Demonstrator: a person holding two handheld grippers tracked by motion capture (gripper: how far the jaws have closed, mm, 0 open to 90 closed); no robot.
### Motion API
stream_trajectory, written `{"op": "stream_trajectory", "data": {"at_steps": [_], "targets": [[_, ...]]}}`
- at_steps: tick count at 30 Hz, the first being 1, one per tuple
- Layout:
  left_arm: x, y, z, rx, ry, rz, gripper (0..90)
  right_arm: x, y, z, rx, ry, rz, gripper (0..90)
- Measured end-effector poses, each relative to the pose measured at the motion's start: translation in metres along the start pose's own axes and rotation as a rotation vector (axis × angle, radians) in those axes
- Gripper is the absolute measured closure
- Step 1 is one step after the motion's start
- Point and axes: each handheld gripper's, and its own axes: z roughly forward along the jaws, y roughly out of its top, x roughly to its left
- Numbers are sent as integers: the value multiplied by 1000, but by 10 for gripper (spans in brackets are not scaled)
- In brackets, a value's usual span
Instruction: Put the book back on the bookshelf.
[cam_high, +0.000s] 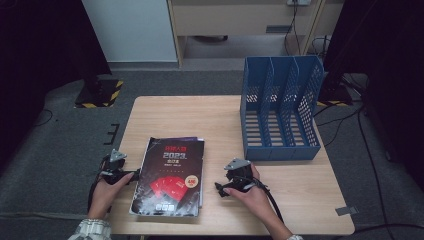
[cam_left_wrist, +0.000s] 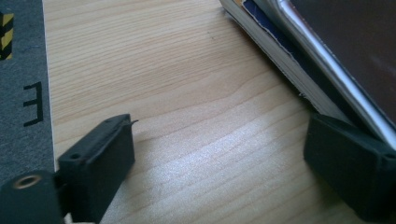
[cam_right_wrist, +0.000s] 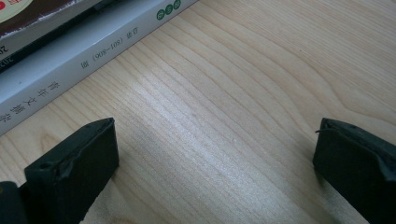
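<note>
A stack of books (cam_high: 170, 175) with a dark cover on top lies flat near the front left of the wooden table (cam_high: 210, 115). My left gripper (cam_high: 134, 176) rests on the table just left of the stack, open, its right jaw close to the books' page edge (cam_left_wrist: 285, 60). My right gripper (cam_high: 219, 189) sits on the table to the right of the stack, open, with bare wood between its jaws. The white spine of a lower book (cam_right_wrist: 88, 51) lies ahead of it.
A blue file rack (cam_high: 280, 110) with several upright slots stands at the table's back right. The floor is grey carpet (cam_high: 60, 140), with a tape mark (cam_left_wrist: 32, 105) beside the table's left edge.
</note>
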Motion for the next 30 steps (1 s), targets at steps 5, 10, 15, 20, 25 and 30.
{"op": "stream_trajectory", "data": {"at_steps": [5, 10, 15, 20, 25, 30], "targets": [[2, 6, -19, -48, 59, -29, 151, 0, 0, 0, 3, -7, 7, 7], [-2, 9, -37, -99, 51, -52, 232, 0, 0, 0, 3, -6, 6, 7], [-10, 12, -50, -152, 40, -66, 285, -1, 1, 0, 2, -3, 4, 10], [-27, 19, -62, -194, 33, -64, 333, 0, 0, -4, -16, 38, -44, 94], [-44, 17, -64, -183, 43, -17, 356, 6, 4, -12, -53, 93, -37, 120], [-52, 22, -61, -183, 29, 2, 384, 24, 16, -25, -112, 97, -55, 115]]}}
